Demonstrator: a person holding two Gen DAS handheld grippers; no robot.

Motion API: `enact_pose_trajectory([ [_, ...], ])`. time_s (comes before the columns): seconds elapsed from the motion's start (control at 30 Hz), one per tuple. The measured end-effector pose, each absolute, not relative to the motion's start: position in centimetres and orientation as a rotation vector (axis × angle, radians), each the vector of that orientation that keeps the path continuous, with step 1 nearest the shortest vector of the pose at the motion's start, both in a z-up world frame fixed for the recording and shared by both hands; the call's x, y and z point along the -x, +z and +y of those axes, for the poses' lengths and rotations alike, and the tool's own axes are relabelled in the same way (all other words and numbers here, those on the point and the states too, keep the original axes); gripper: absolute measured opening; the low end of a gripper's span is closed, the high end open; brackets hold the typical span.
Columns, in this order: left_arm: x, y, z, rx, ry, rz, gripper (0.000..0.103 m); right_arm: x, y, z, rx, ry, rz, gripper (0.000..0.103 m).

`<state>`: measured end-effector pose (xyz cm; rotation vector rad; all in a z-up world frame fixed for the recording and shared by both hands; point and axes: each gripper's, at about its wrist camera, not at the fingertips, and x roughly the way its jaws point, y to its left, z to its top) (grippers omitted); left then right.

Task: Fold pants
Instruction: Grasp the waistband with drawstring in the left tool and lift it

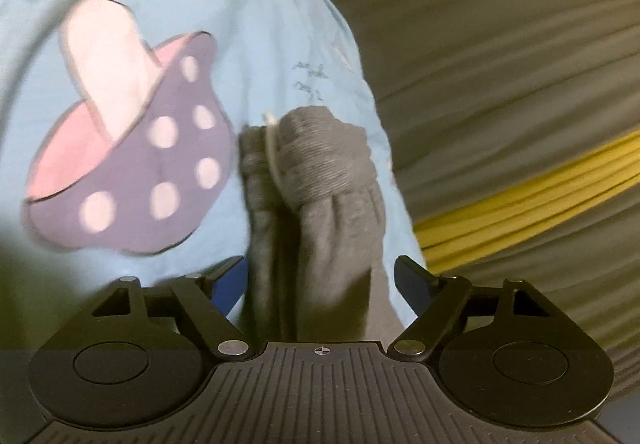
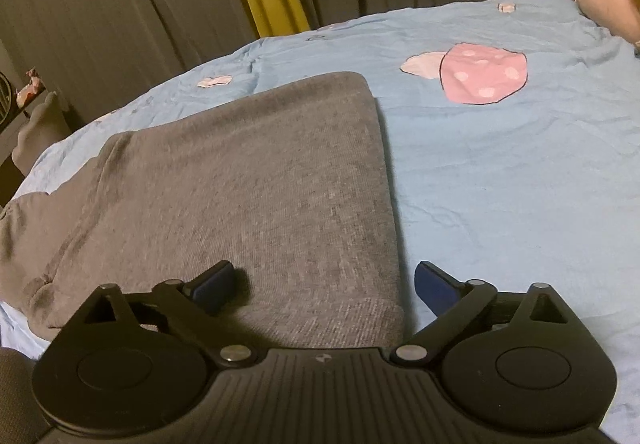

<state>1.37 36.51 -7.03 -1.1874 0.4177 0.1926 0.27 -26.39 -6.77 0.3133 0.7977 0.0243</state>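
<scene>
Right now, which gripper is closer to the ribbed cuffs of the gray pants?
Left. The ribbed cuffs lie just ahead of the left gripper, between its open fingers. The right gripper hovers over the folded body; no cuffs show there.

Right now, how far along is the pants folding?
Done: the grey pants lie flat on the blue sheet, already folded over with a clean edge. In hand: nothing gripped; the right gripper is open over that fold, and the left gripper is open around the bunched ribbed cuffs. Left: fold the cuff end over.
</scene>
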Motion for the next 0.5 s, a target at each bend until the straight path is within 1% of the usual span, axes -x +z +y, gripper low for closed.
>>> enact_pose_trajectory([
  [0.07,-2.9,-7.5,36.9,1.182,0.187,0.459,0.084,-0.1,-6.8,-26.2,-0.309,0.022,0.794,0.099],
  [0.1,-3.7,-7.7,37.1,1.177,0.193,0.486,0.082,-0.1,-6.8,-26.2,-0.309,0.020,0.792,0.099],
  [0.27,-4.9,-8.0,37.5,1.183,0.194,0.463,0.083,-0.1,-7.0,-26.2,-0.308,0.018,0.788,0.099],
  [0.4,-4.7,-8.4,38.1,1.244,0.180,0.460,0.082,-0.1,-7.0,-26.3,-0.310,0.019,0.786,0.099],
  [0.43,-4.5,-8.4,38.3,1.259,0.181,0.466,0.082,-0.1,-7.0,-26.3,-0.309,0.020,0.786,0.099],
  [0.5,-5.0,-8.6,38.8,1.287,0.203,0.476,0.073,-0.1,-7.0,-26.3,-0.308,0.020,0.786,0.099],
])
